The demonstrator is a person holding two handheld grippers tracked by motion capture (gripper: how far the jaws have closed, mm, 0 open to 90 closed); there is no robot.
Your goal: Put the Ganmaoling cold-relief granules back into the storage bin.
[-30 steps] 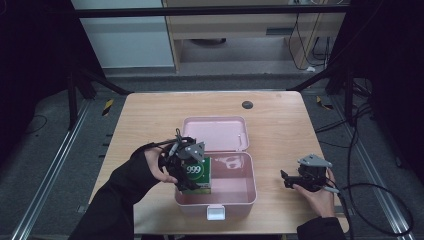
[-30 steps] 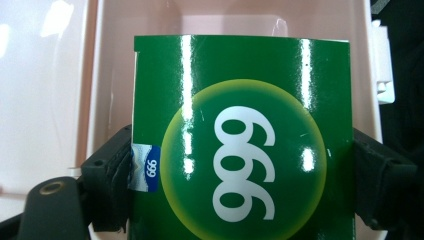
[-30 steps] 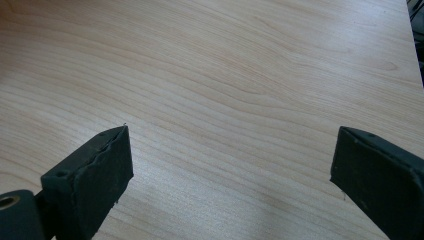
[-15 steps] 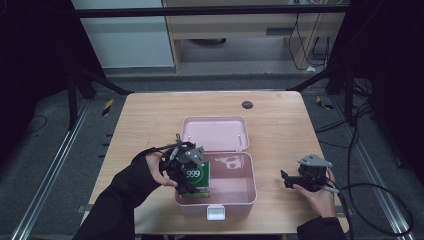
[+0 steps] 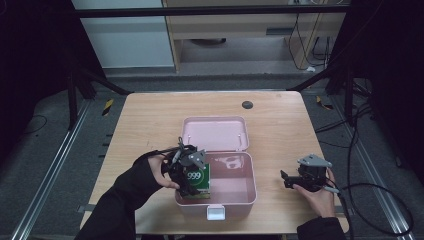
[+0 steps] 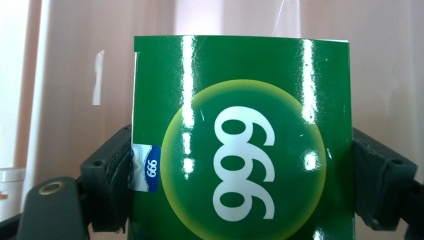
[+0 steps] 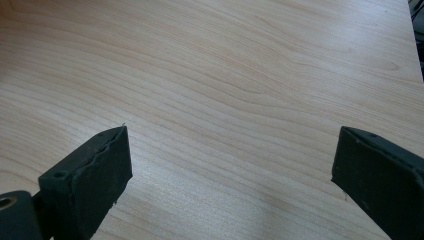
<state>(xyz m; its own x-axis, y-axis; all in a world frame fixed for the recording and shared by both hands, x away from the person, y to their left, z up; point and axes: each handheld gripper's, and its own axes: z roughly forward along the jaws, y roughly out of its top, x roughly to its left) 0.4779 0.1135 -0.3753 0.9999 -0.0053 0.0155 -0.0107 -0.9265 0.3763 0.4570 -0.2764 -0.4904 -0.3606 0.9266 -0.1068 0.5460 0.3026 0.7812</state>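
Left gripper clamped the green box at the pink case's left wall, where snagging the rim could twist it loose, while the right gripper rested spread and empty.

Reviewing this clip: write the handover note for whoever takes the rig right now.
Left gripper: shut on the green box, holding it at the left end of the open pink case; whether it touches the floor is unclear.
Right gripper: open, holding nothing, over bare table right of the case.
Done: box brought into the case.
Left: probably release it, then close the lid.
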